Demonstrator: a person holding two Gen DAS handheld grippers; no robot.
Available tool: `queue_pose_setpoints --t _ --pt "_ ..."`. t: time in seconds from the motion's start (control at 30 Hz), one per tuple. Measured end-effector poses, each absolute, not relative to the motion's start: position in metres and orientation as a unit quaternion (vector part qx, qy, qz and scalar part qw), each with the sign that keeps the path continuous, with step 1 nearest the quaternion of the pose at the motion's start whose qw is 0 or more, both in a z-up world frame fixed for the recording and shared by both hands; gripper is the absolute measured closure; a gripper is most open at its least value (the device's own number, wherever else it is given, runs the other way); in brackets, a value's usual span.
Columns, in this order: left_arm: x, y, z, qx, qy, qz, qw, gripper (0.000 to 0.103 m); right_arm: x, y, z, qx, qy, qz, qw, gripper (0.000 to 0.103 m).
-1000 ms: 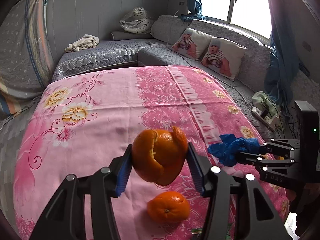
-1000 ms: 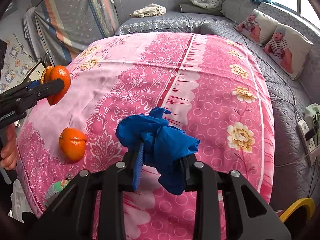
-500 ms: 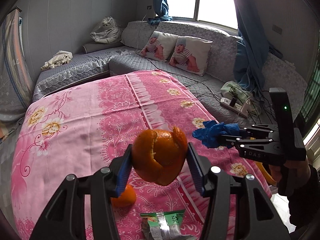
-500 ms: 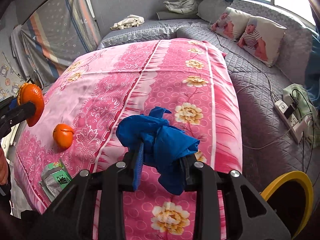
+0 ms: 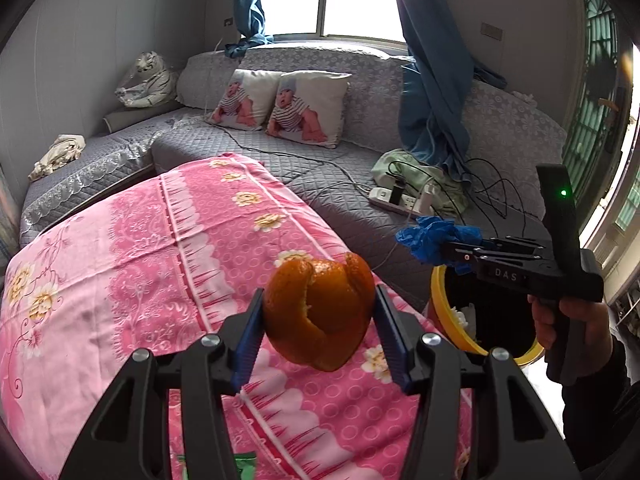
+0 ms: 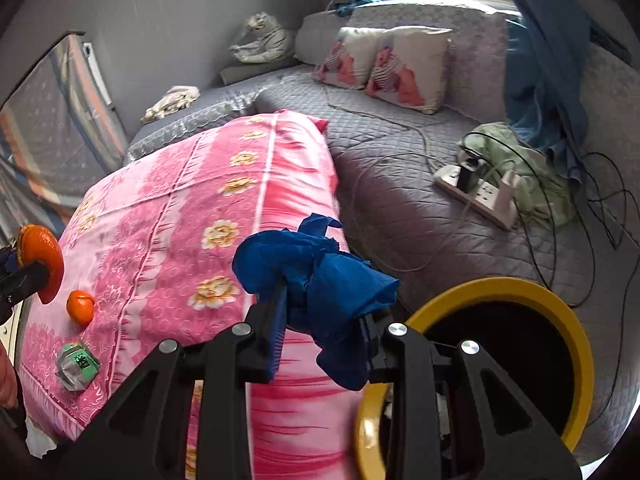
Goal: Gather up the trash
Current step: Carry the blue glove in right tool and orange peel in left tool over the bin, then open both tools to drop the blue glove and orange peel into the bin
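From the left wrist view, the left gripper pinches a curled orange peel between its blue pads, held in the air above the pink floral cloth that covers the surface. Off to the right, a hand holds the right gripper, which clamps a crumpled blue wad just above a yellow-rimmed bin. From the right wrist view, the right gripper squeezes that blue wad right beside the bin's yellow rim. A whole mandarin and a crushed green wrapper lie on the pink cloth at left, near its edge.
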State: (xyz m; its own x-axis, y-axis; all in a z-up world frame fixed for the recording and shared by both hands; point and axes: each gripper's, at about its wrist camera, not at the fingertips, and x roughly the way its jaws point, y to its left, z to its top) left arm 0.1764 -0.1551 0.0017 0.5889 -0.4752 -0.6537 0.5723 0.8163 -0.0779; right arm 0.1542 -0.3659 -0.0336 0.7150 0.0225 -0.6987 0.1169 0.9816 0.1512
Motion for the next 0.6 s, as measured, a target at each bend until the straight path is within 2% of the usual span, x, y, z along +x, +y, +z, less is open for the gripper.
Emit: queue_pose_setpoints --t 0.3,0.6 --pt "0.168 -0.259 -0.018 0.086 0.357 -0.398 0.841 0.053 0.093 -0.454 -0.036 0.143 0.358 -0.139 0.912 0.075" --pt "0.157 -0.342 -0.046 0.098 0.383 -0.453 0.799 0.053 0.053 -0.501 -0.054 0.176 0.359 -0.192 0.896 0.075"
